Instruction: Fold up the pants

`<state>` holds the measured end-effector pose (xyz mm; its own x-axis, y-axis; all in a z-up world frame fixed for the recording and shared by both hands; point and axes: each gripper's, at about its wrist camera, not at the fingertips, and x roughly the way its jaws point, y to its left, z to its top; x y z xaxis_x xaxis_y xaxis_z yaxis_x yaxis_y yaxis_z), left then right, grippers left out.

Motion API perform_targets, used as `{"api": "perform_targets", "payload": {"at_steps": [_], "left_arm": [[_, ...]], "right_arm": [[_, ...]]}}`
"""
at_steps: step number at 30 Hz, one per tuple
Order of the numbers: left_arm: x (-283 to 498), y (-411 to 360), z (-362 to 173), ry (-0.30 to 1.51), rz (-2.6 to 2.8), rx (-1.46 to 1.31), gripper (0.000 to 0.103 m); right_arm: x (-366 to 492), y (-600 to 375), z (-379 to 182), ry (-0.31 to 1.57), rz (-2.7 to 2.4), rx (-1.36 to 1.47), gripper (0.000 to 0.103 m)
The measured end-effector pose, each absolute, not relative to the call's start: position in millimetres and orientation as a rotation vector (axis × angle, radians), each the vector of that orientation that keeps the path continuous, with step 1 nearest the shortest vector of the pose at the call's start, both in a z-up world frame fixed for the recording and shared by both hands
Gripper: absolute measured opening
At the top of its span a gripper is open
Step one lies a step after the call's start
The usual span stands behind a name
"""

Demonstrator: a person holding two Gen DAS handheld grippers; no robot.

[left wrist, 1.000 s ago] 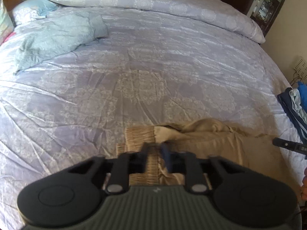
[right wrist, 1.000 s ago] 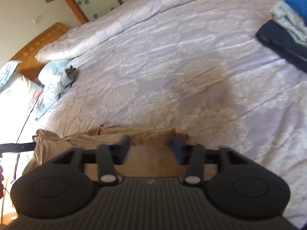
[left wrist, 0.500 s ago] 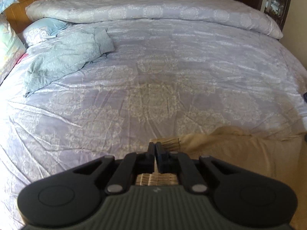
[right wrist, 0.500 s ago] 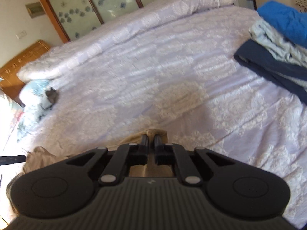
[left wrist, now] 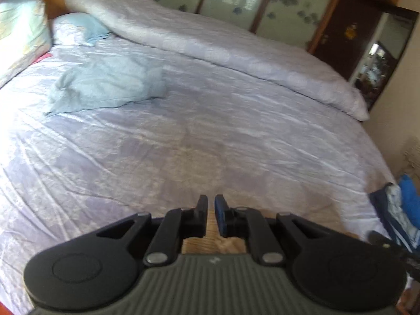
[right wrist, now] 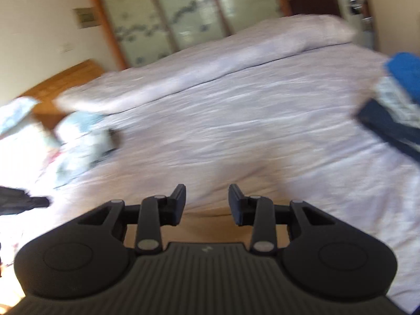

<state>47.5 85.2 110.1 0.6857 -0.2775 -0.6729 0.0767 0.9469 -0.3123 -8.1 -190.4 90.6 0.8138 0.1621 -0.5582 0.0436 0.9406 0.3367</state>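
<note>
Left wrist view: we hold our left gripper low over tan fabric pants, its fingers nearly together with a thin gap, whether pinching cloth we cannot tell. Our right gripper hovers with fingers spread above the pants on the lavender bedspread.

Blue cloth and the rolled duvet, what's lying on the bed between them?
Nothing but bare lilac sheet in the left wrist view: the crumpled blue cloth sits apart from the rolled duvet, with only wrinkled sheet between.
</note>
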Motion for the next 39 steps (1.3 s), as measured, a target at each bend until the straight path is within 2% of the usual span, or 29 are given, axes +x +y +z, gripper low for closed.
{"api": "perform_targets", "payload": {"at_steps": [3, 5, 7, 9, 11, 21, 26, 27, 29, 30, 34, 39], "left_arm": [[44, 48, 98, 0.811, -0.364, -0.219, 0.012], [51, 30, 79, 0.845, -0.431, -0.204, 0.012], [66, 15, 56, 0.906, -0.44, -0.173, 0.012], [85, 6, 33, 0.94, -0.372, -0.093, 0.006], [100, 10, 11, 0.954, -0.356, -0.091, 0.006], [92, 11, -1, 0.829, -0.352, -0.027, 0.006], [91, 5, 15, 0.856, -0.357, 0.042, 0.006], [87, 8, 24, 0.861, -0.354, 0.028, 0.006], [69, 20, 48, 0.824, -0.362, -0.016, 0.031], [55, 27, 59, 0.787, -0.353, -0.027, 0.05], [9, 43, 81, 0.757, -0.429, -0.093, 0.05], [-12, 34, 58, 0.816, -0.503, -0.05, 0.05]], "right_arm": [[13, -152, 72, 0.699, 0.207, 0.357, 0.035], [29, -134, 55, 0.744, 0.245, 0.355, 0.029], [45, -128, 40, 0.792, 0.265, 0.386, 0.027], [58, -128, 27, 0.828, 0.229, 0.385, 0.025], [67, -136, 13, 0.856, 0.189, 0.382, 0.0], [39, -208, -8, 0.804, 0.091, 0.62, 0.0], [37, -195, 7, 0.819, 0.046, 0.531, 0.001], [32, -195, 15, 0.822, 0.031, 0.513, 0.005], [8, -198, 36, 0.786, 0.051, 0.489, 0.028], [-8, -200, 46, 0.765, 0.089, 0.489, 0.031], [-83, -207, 80, 0.715, 0.263, 0.492, 0.032], [-148, -176, 75, 0.838, 0.412, 0.259, 0.033]]}}
